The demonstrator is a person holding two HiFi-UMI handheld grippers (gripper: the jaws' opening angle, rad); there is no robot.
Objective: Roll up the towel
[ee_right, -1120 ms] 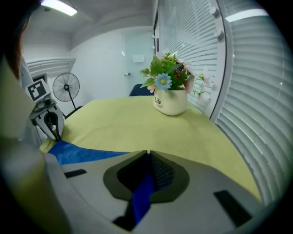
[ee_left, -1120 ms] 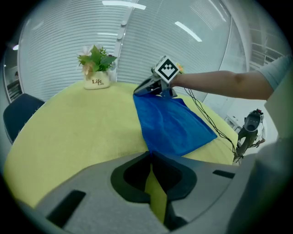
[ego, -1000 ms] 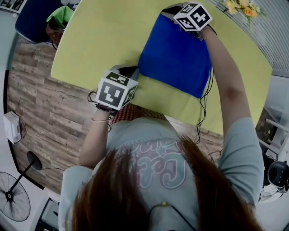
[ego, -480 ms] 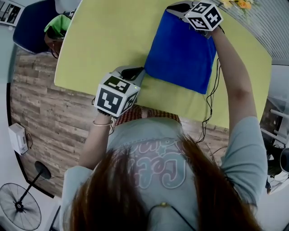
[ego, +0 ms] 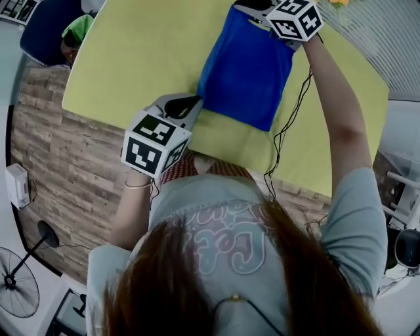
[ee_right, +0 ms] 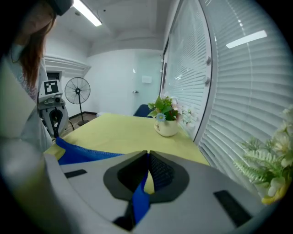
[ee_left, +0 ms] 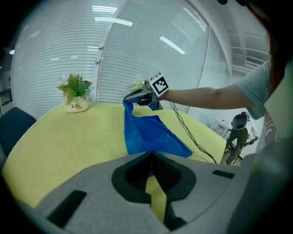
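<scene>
A blue towel (ego: 246, 69) lies partly lifted over the yellow-green table (ego: 144, 59). My left gripper (ego: 190, 104) is shut on its near left corner. My right gripper (ego: 252, 8) is shut on the far corner of the same edge. In the left gripper view the towel (ee_left: 146, 132) runs as a raised blue band from my left gripper (ee_left: 150, 170) up to the right gripper (ee_left: 137, 97), and the rest drapes onto the table. The right gripper view has a blue fold (ee_right: 139, 196) pinched in my right gripper (ee_right: 146, 169), with the towel (ee_right: 87, 155) trailing off to the left.
A potted plant (ee_left: 75, 98) stands on the table's far side by the window blinds. A blue chair (ego: 46, 26) with a green item (ego: 79, 27) sits at the table's left end. A black cable (ego: 282, 131) hangs from the right arm. A fan (ego: 16, 289) stands on the floor.
Both grippers have risen with the towel's edge held between them. That edge now hangs above the table and the towel sits further left in the head view.
</scene>
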